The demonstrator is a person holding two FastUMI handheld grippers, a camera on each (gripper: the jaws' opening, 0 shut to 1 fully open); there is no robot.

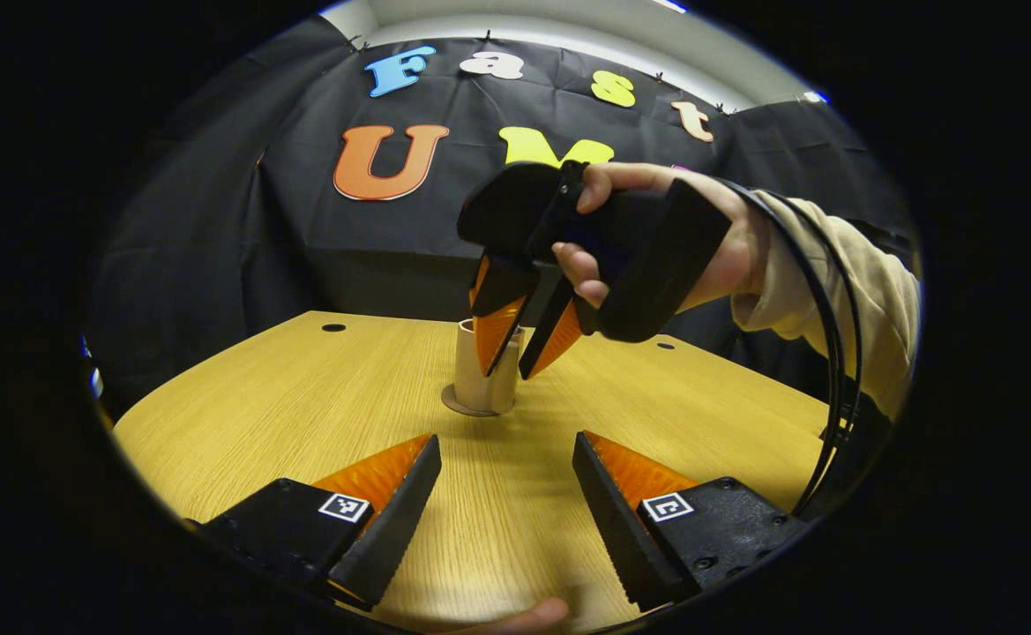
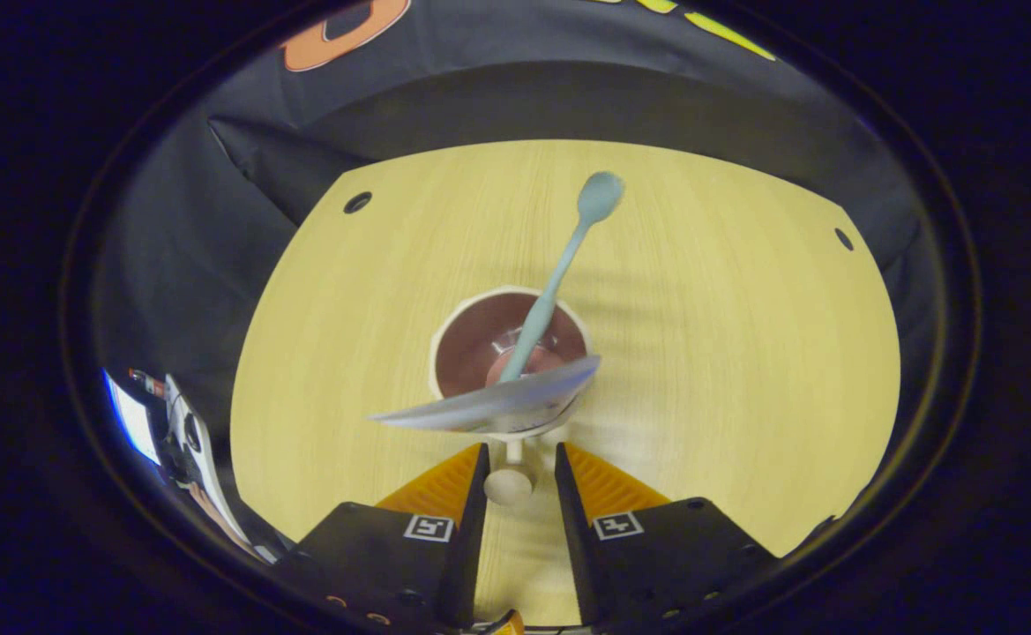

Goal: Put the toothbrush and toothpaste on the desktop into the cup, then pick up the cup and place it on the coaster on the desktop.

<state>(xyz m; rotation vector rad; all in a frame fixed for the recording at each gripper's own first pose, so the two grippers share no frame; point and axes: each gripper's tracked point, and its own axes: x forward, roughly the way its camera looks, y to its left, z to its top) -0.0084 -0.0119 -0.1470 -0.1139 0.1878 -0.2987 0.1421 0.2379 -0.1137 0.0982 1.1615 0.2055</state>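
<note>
While toothbrush (image 2: 557,280) stands in cup (image 2: 458,328), right gripper (image 2: 519,481) grips its handle.

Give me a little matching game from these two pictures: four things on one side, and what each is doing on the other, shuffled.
Things:
1. toothbrush
2. cup
3. left gripper
4. hand

States:
A. stands on the coaster
B. open, holding nothing
C. sticks up out of the cup
D. holds the right gripper over the cup

Pairs: 1-C, 2-A, 3-B, 4-D
</note>
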